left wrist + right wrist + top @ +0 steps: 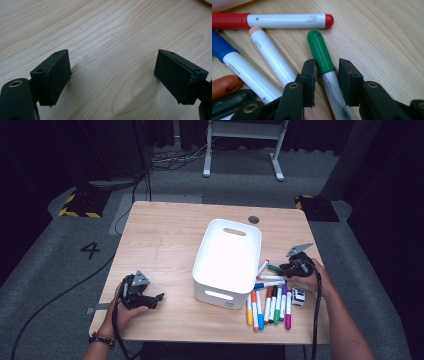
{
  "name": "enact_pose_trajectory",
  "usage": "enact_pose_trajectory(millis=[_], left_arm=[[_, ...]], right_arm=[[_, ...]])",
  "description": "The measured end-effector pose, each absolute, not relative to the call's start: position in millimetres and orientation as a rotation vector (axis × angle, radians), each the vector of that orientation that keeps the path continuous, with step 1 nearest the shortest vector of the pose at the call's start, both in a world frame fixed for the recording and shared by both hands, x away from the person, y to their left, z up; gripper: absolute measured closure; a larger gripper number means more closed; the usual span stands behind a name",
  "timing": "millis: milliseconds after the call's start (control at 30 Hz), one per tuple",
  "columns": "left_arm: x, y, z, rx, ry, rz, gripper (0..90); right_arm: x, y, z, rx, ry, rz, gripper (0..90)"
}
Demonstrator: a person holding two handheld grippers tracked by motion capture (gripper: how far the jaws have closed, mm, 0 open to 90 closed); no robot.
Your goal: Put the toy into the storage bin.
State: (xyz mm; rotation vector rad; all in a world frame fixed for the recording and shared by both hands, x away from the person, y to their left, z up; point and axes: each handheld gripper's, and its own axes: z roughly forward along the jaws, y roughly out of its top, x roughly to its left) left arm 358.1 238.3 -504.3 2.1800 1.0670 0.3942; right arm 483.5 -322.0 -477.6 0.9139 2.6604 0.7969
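A green-capped marker (322, 52) lies on the wooden table (165, 240), right of the white bin (215, 265). My right gripper (327, 63) straddles it, one pad on each side of the barrel with a thin gap at both, so it is open. In the high view that gripper (283, 268) sits by the green marker (274, 268). Red (287, 20), peach (272, 55) and blue (242, 67) markers lie beside it. My left gripper (156, 299) rests near the table's front left, and its jaws (112, 67) stand wide open over bare wood.
Several coloured markers (270, 307) lie in a row in front of the bin's right corner. A small black-and-white block (298, 296) sits by my right hand. Cables trail off the table's front and left edges.
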Motion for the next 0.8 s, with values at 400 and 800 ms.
enact_pose_trajectory(millis=[400, 800], left_arm=[[358.3, 237.6, -504.3, 2.178, 1.069, 0.388, 14.0], [358.4, 237.6, -504.3, 2.178, 1.069, 0.387, 14.0]], right_arm=[[485.3, -323.0, -479.0, 0.918, 2.668, 0.839, 71.3], [482.8, -316.5, -478.0, 0.928, 2.600, 0.773, 73.7]])
